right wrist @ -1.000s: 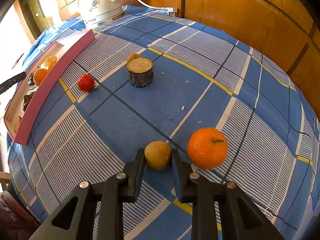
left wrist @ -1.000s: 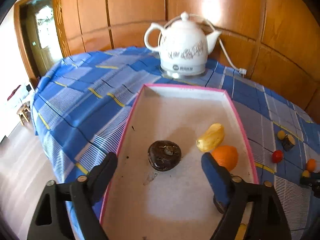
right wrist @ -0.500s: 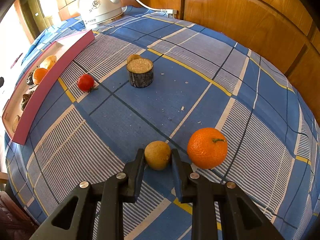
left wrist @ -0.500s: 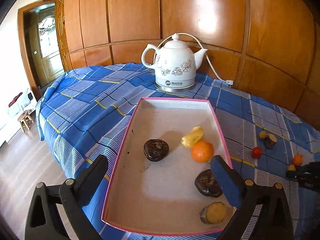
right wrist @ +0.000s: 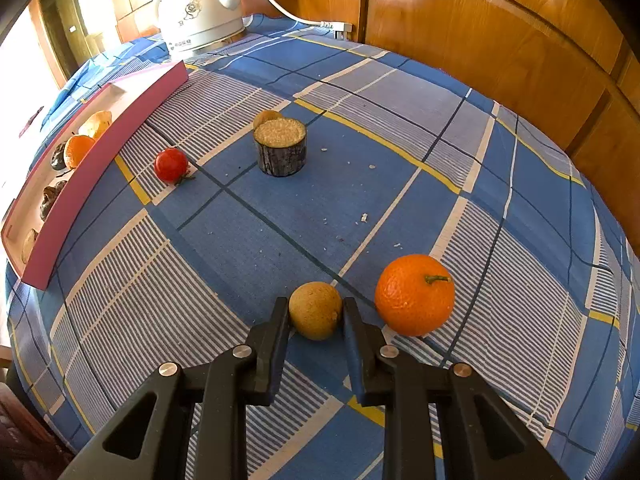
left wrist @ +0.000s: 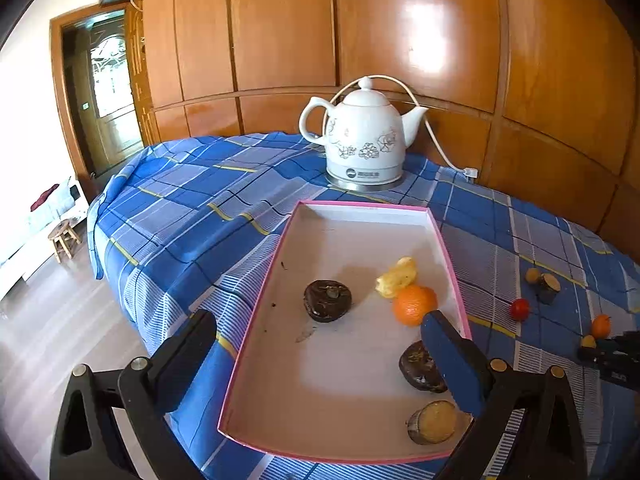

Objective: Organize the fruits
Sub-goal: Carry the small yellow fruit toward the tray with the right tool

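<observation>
A pink-rimmed tray (left wrist: 256, 336) holds two dark brown fruits (left wrist: 327, 301), a yellow piece (left wrist: 396, 278), an orange (left wrist: 414, 305) and a cut yellow-topped piece (left wrist: 432, 426). My left gripper (left wrist: 316, 326) hangs open above the tray's near half with nothing between its fingers. On the blue checked cloth, my right gripper (right wrist: 315, 312) is shut on a small tan round fruit (right wrist: 315, 310) that rests on the table. A bigger orange (right wrist: 414, 295) lies just to its right. The right gripper (left wrist: 608, 354) also shows at the far right of the left wrist view.
A red cherry tomato (right wrist: 171, 165), a bark-sided stump piece (right wrist: 280, 146) and another tan fruit (right wrist: 267, 116) lie between my right gripper and the tray (right wrist: 108, 152). A white kettle (left wrist: 366, 140) with its cord stands behind the tray. Wooden wall panels run close behind the table.
My left gripper has drawn back and up from the tray and its jaws have spread wider; the tray's near end with two more pieces has come into view. The right gripper has stayed put.
</observation>
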Tool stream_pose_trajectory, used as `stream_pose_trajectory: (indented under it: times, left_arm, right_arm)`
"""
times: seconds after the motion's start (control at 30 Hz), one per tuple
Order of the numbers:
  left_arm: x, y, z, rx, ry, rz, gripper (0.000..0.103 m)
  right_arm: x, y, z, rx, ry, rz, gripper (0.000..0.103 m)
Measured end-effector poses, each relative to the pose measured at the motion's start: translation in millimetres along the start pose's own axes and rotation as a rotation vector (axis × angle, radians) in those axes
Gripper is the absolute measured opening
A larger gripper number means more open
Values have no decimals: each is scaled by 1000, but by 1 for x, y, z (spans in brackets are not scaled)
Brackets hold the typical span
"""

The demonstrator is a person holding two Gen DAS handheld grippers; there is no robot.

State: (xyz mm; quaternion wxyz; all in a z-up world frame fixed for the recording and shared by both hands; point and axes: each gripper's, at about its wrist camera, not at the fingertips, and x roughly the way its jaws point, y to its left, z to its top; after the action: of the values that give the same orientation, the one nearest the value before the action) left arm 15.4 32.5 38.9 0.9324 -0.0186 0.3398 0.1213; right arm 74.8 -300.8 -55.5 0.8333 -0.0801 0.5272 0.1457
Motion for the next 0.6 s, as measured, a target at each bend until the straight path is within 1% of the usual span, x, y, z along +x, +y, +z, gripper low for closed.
stream_pose_trajectory:
  times: [0.3, 0.6]
  left_arm:
    - [-1, 9, 0, -42, -13, 3, 103]
    - [-1, 14, -5, -55, 0, -16, 103]
  right_arm:
    - [-1, 2, 0, 6, 2, -14, 26]
    - [1, 5, 2, 10, 4, -43, 26]
